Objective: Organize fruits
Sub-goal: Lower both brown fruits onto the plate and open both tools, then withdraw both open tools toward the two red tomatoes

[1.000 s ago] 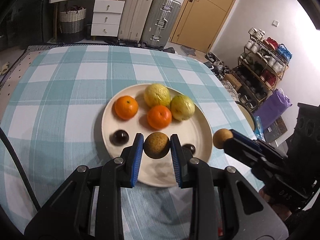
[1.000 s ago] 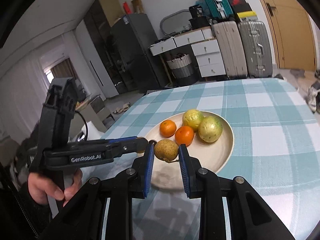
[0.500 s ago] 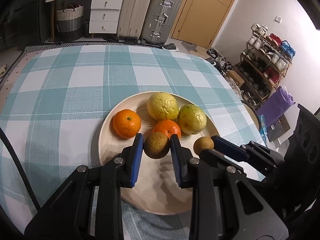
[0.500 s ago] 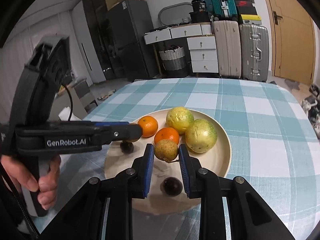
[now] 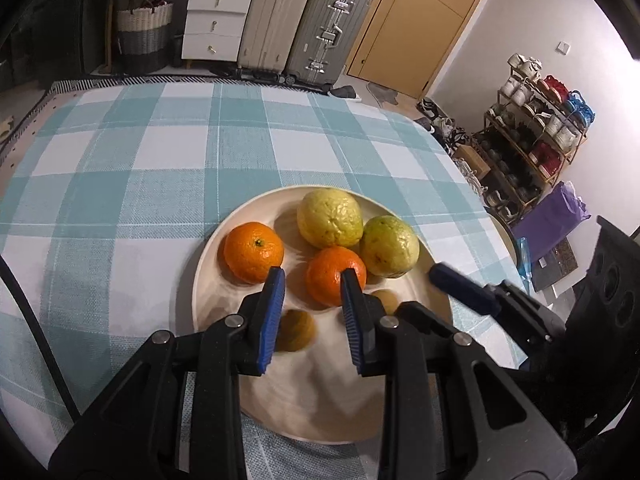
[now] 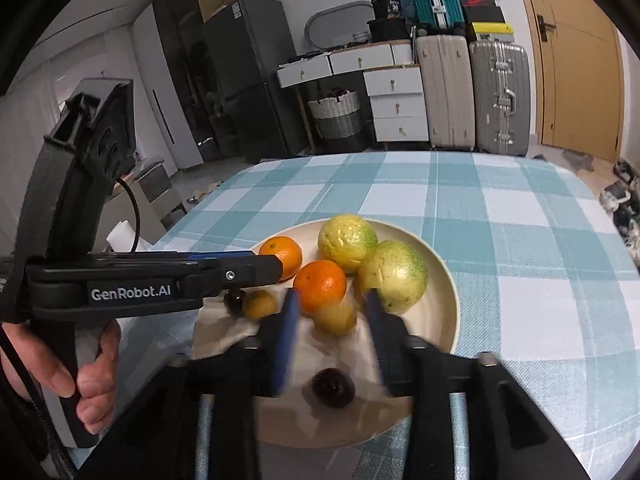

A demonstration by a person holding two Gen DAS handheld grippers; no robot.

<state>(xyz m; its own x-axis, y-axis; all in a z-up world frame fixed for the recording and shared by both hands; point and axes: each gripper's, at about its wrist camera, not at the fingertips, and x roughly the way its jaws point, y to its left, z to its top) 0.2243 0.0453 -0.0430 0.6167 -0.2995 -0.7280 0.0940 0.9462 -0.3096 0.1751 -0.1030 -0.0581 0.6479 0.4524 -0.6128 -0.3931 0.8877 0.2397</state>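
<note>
A cream plate point(image 5: 320, 400) point(image 6: 444, 312) on the checked cloth holds two oranges point(image 5: 254, 252) point(image 5: 334, 276), two yellow-green fruits point(image 5: 330, 218) point(image 5: 390, 246), two small brown fruits point(image 5: 296, 330) point(image 5: 386, 300) and two dark round fruits point(image 6: 333, 387) point(image 6: 235, 301). My left gripper point(image 5: 314, 316) is open over the plate, with one brown fruit lying below its left finger. My right gripper point(image 6: 330, 336) is open and blurred, with the other brown fruit point(image 6: 335, 316) lying between its fingers.
The table's right edge drops off to a shoe rack point(image 5: 536, 136) and a purple bag point(image 5: 552, 216). Suitcases point(image 5: 304, 24), white drawers point(image 5: 216, 20) and a basket point(image 5: 144, 32) stand behind the table. The person's hand point(image 6: 60, 364) holds the left gripper.
Both grippers have opened and let go of their small brown fruits, which now lie on the plate. Both have moved in closer over the plate.
</note>
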